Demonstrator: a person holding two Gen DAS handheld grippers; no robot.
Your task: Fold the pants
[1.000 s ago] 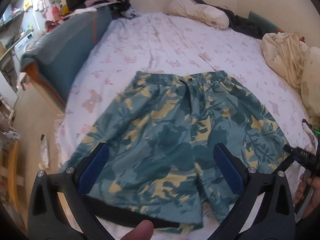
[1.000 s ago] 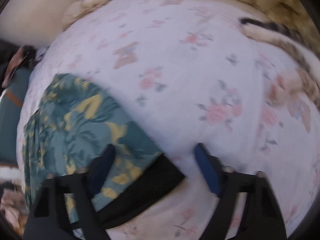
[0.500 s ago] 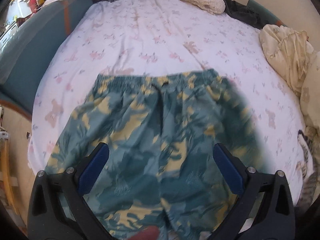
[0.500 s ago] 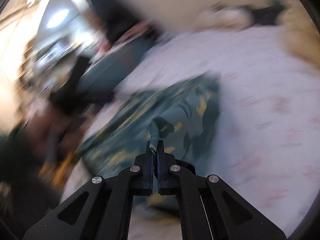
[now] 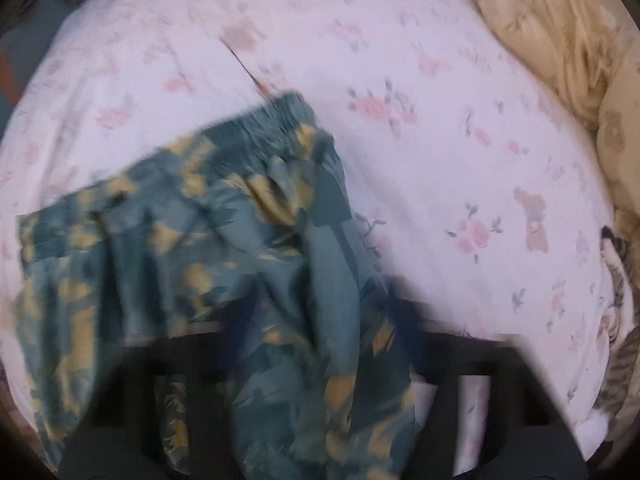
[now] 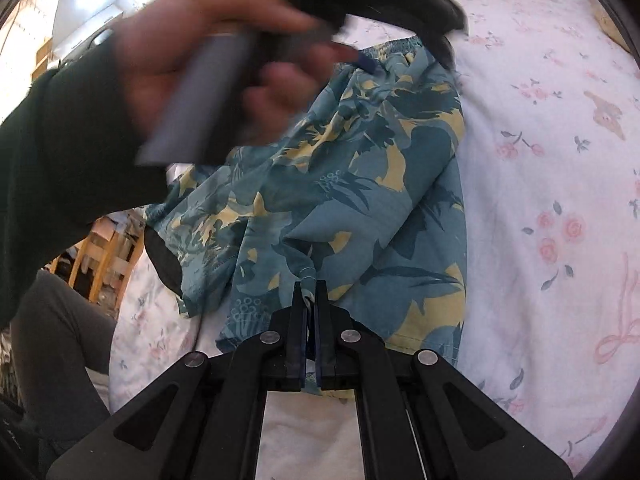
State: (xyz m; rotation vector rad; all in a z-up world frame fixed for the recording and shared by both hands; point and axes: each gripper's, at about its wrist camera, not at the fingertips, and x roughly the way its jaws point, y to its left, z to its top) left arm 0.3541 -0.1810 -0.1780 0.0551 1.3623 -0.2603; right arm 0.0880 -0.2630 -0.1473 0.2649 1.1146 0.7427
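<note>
The right gripper (image 6: 307,292), low in the middle of its frame, is pinched tight on a hem of the shorts (image 6: 360,184), which lie rumpled on the flowered bedsheet (image 6: 540,160). The left gripper (image 5: 324,344) is blurred under the cloth at the bottom, so I cannot tell its grip

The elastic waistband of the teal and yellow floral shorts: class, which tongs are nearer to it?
Left. The left tongs hover at the elastic waistband, state unclear. The right tongs are shut on the teal and yellow floral shorts near the hem, farther away.
</note>
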